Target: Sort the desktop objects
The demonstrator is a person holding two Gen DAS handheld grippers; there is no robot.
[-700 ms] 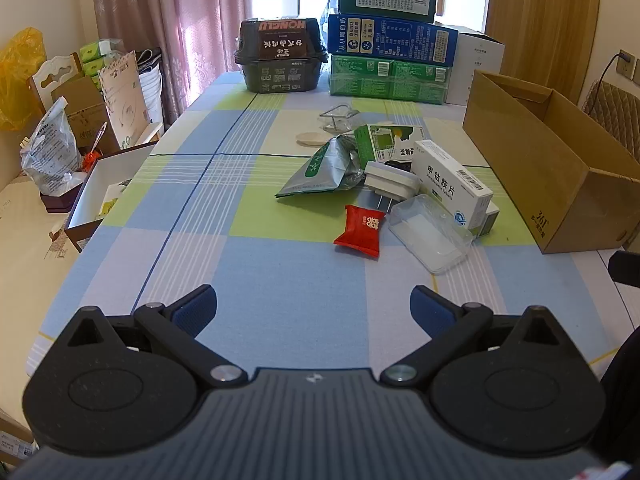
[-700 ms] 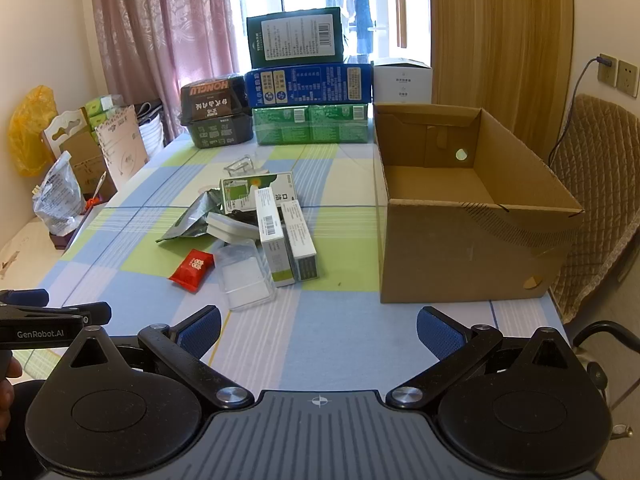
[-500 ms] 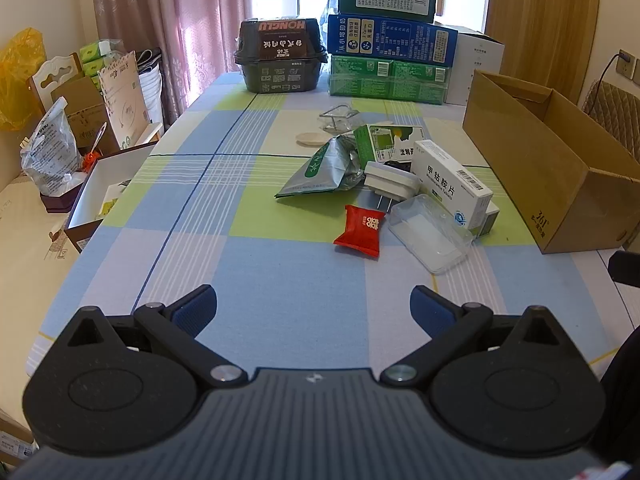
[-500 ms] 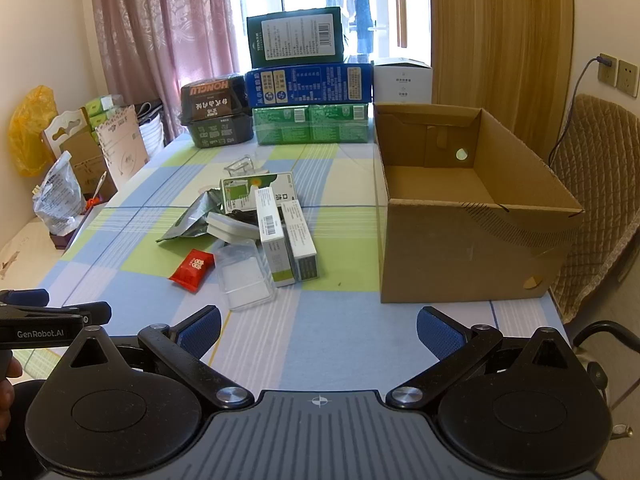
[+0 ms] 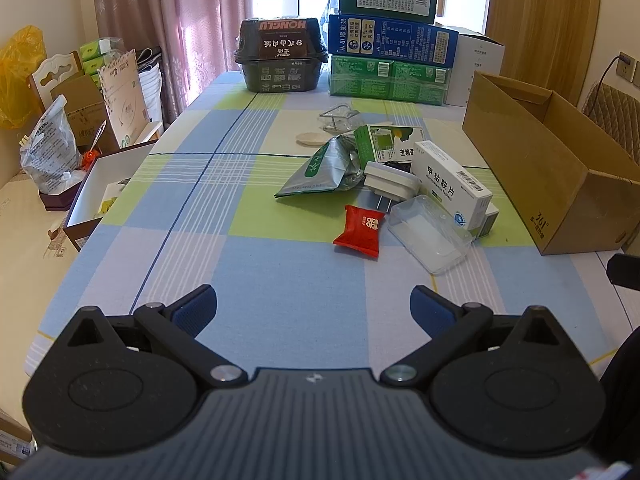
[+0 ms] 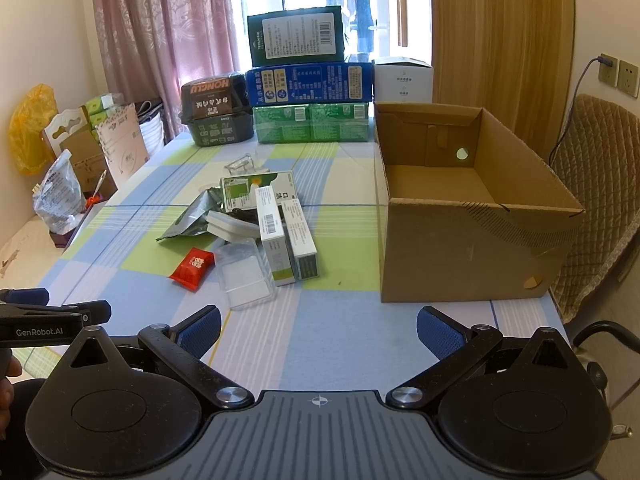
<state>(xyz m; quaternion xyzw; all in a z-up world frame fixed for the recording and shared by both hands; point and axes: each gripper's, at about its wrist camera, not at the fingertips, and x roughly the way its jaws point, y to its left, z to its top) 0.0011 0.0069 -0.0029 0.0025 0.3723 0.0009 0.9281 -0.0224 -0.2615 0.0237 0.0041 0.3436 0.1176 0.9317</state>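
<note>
Nothing has moved since the earlier frames. Left gripper (image 5: 312, 306) and right gripper (image 6: 319, 326) are held fully open and empty. Clutter (image 5: 392, 196) is piled mid-frame, left of the box (image 6: 472, 216). Overlapping items could be dragged when one is grasped.

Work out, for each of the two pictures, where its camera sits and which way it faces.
Left wrist: on the left gripper, jaws open, angled down over the checked tablecloth at the red packet.
Right wrist: on the right gripper, jaws open, facing the cardboard box; a hand's edge shows at left.
Shared: the same clutter pile, clear plastic tray, box and stacked cartons.
</note>
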